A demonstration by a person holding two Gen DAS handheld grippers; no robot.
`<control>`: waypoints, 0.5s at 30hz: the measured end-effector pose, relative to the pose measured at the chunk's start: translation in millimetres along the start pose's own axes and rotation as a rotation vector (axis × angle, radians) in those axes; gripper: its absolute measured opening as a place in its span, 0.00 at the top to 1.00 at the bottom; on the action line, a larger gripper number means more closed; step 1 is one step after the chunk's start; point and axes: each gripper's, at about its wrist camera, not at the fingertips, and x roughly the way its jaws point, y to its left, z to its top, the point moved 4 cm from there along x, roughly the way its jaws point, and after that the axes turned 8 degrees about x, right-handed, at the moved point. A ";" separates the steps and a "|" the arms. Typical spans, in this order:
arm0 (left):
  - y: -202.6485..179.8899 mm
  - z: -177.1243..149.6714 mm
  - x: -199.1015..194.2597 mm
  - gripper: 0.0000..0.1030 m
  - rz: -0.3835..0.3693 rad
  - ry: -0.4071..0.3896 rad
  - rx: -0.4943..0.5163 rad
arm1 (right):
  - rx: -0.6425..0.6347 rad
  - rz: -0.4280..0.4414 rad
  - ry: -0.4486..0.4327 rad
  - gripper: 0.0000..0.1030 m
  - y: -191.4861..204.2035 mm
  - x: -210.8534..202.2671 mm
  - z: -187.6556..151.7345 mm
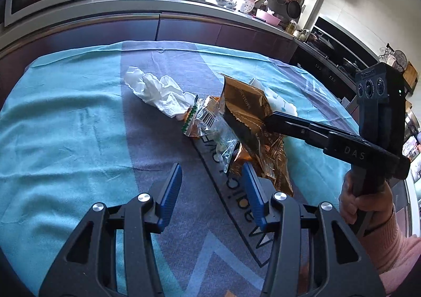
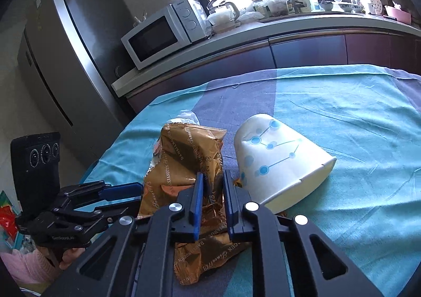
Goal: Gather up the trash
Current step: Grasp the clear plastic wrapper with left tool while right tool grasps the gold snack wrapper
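Observation:
A gold-brown foil snack wrapper (image 1: 246,112) lies on the blue patterned tablecloth (image 1: 65,125). My right gripper (image 2: 213,178) is shut on this wrapper (image 2: 189,154) and shows as a black arm in the left wrist view (image 1: 271,122). A clear plastic wrapper with a barcode (image 1: 210,123) and a crumpled white tissue (image 1: 155,91) lie left of it. A white paper cup with blue dots (image 2: 279,157) lies on its side right of the foil wrapper. My left gripper (image 1: 211,172) is open and empty, just in front of the wrappers.
A kitchen counter (image 1: 163,4) with a microwave (image 2: 163,33) and dishes runs behind the table. A steel fridge (image 2: 68,41) stands at the left. The tablecloth (image 2: 355,125) stretches to the right of the cup.

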 end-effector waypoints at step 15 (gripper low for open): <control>13.4 21.4 41.6 0.86 -0.082 0.062 -0.103 | 0.096 0.074 -0.064 0.88 -21.4 -25.3 7.9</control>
